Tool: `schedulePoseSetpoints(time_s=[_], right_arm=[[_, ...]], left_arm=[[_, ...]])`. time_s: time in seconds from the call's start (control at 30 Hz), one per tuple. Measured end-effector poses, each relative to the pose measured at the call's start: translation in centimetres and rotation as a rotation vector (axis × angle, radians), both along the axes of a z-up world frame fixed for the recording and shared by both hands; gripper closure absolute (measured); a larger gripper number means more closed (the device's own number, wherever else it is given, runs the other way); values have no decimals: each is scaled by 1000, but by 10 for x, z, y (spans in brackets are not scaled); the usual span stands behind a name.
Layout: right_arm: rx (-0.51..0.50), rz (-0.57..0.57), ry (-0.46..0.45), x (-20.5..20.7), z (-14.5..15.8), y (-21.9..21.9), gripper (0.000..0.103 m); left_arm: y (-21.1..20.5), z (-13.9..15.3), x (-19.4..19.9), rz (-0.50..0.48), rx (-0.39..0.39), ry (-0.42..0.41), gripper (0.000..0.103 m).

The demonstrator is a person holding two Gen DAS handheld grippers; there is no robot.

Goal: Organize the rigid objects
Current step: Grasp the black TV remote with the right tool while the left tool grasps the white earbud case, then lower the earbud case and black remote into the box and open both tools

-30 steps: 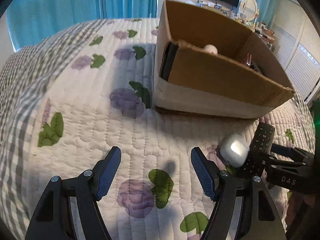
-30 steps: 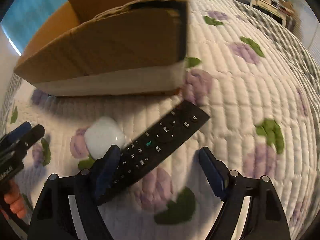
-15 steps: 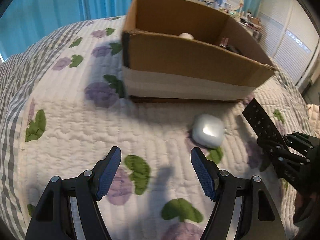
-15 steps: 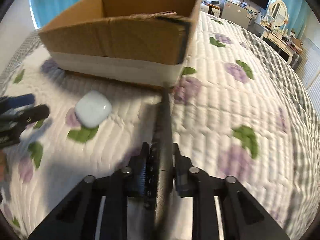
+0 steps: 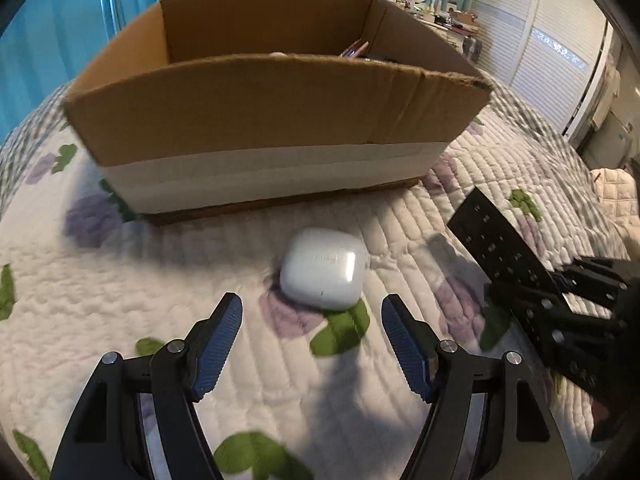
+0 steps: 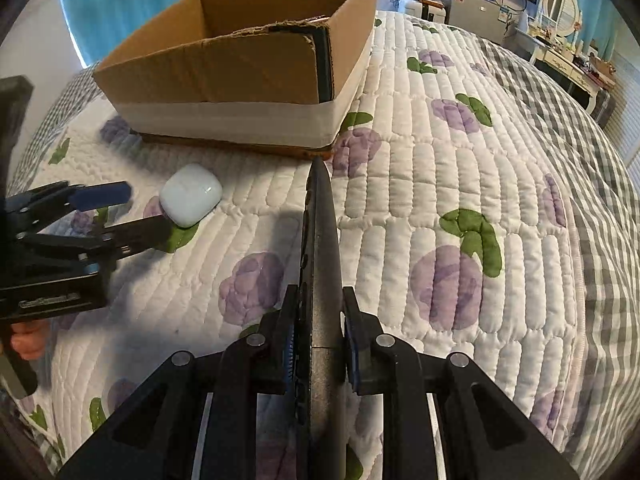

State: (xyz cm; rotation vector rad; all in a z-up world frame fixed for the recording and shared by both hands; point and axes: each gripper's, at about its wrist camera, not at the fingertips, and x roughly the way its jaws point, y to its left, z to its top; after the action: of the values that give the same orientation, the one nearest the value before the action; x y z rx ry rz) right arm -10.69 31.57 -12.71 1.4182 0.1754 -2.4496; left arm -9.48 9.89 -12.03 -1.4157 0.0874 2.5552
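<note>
A white earbud case (image 5: 323, 268) lies on the quilt just in front of my open, empty left gripper (image 5: 312, 332); it also shows in the right wrist view (image 6: 191, 194). My right gripper (image 6: 318, 344) is shut on a black remote control (image 6: 320, 240), held edge-up above the quilt and pointing toward the box. The remote (image 5: 500, 248) and right gripper (image 5: 560, 300) show at the right of the left wrist view. The open cardboard box (image 5: 276, 120) stands behind the case, with a few items inside, mostly hidden. The box also shows in the right wrist view (image 6: 248, 68).
The floral quilted bed (image 6: 460, 168) spreads to the right of the box. The left gripper (image 6: 120, 216) reaches in from the left of the right wrist view. Blue curtains (image 5: 60, 32) hang behind; a dresser (image 6: 568, 64) stands far right.
My right gripper closed on the remote and lifted it off the quilt, edge-up. My left gripper swung toward the earbud case, now centred just ahead of its open fingers.
</note>
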Motion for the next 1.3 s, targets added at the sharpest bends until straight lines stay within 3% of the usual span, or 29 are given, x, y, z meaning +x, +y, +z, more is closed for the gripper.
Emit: schedulePoseSetpoints(time_s=[0.13, 0.27, 0.33, 0.73, 1.07, 1.3], right_arm=[[-20, -4, -12, -9, -4, 2, 84], [-27, -2, -13, -10, -5, 2, 84], [-29, 0, -10, -11, -5, 2, 84], [-15, -23, 23, -2, 21, 5, 84], [7, -6, 116, 13, 84, -8, 84], [12, 22, 207, 6, 137, -22, 84]], left_arm=[[4, -11, -14, 35, 8, -1, 28], [11, -21, -25, 33, -35, -11, 31], [13, -20, -22, 23, -40, -1, 51], [1, 10, 15, -23, -18, -52, 51], [-13, 82, 45, 0, 24, 60, 51], [-36, 155, 37, 49, 68, 190, 51]])
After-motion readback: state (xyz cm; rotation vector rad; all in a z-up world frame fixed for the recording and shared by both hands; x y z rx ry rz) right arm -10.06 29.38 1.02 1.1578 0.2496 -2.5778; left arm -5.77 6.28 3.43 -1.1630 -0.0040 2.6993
